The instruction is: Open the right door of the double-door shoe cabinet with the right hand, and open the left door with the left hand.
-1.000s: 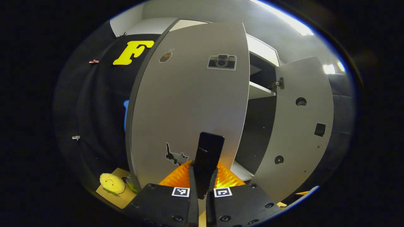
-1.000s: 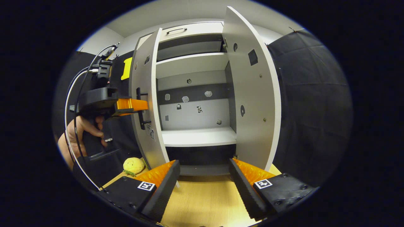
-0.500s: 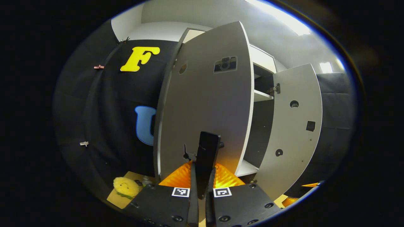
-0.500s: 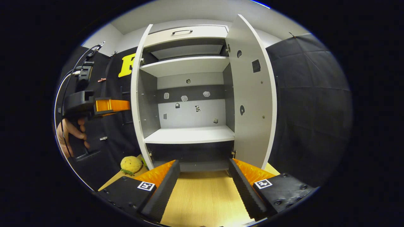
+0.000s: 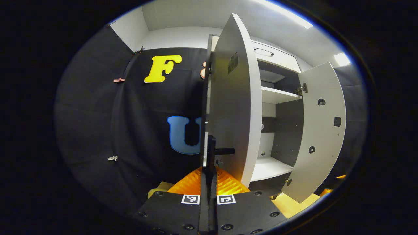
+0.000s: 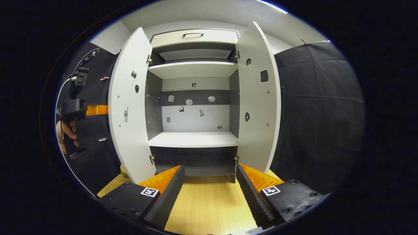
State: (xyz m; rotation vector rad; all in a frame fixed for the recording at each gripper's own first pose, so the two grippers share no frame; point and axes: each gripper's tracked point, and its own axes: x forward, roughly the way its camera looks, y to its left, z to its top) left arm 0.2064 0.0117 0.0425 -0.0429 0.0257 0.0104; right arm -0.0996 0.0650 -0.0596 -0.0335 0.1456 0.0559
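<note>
The white shoe cabinet point(image 6: 194, 139) stands with both doors swung out. Its left door point(image 6: 129, 114) shows its inner face, as does its right door point(image 6: 258, 107). In the left gripper view the left door point(image 5: 228, 107) is seen nearly edge-on, and my left gripper point(image 5: 210, 169) is shut on that door's black bar handle point(image 5: 211, 147). The right door point(image 5: 321, 130) hangs open beyond it. My right gripper point(image 6: 210, 192) is open in front of the cabinet, low over the wooden surface, holding nothing. At the far left of the right gripper view, a hand point(image 6: 67, 133) holds the left gripper point(image 6: 78, 109).
A light wooden surface point(image 6: 209, 205) runs from my right gripper to the cabinet's foot. A drawer with a dark handle point(image 6: 192, 34) sits above the shelves. Small stickers dot the cabinet's back panel point(image 6: 196, 117). Black cloth walls flank the cabinet on both sides.
My left gripper has pulled the left door from half open to wide open, so it now appears edge-on. The right gripper stayed open and the right door did not move.
</note>
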